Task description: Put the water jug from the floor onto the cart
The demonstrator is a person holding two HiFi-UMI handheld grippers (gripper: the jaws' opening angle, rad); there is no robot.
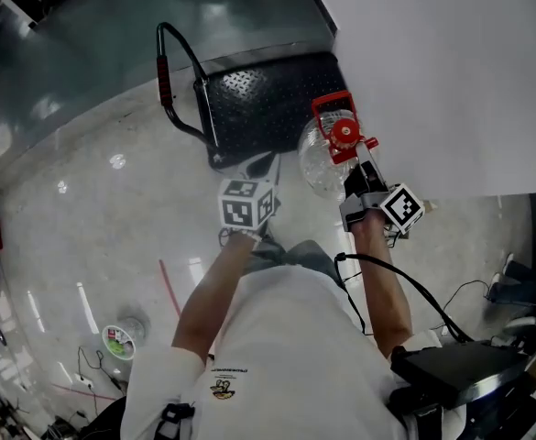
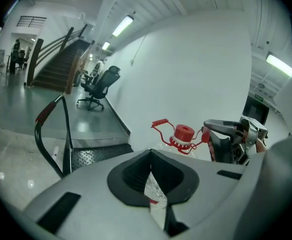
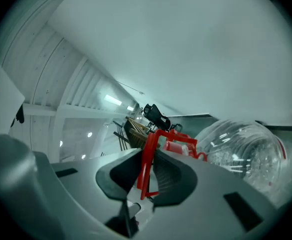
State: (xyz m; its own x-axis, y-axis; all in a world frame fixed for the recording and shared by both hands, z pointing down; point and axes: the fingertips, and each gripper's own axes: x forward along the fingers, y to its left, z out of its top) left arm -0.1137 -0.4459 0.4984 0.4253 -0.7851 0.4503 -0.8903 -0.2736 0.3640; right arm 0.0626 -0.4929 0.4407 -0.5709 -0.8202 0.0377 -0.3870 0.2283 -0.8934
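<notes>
**Water jug lifted and carried at the cart's corner, not yet set down.**

The clear water jug (image 1: 321,165) hangs in the air by its red carry handle (image 3: 146,154), at the near right corner of the cart (image 1: 258,99). It is tipped over, with its red cap facing the person. The right gripper (image 3: 145,176) has its jaws closed on a thin strut of that handle and carries the jug. The left gripper (image 2: 149,179) is just beside the jug, on the near side of the cart. Its jaws are drawn together to a slit with nothing clamped, and the jug shows through beyond them. The lift off the floor (image 1: 93,209) looks done. What remains is to bring the jug fully over the cart's black deck, lower it there and let go of the handle.
</notes>
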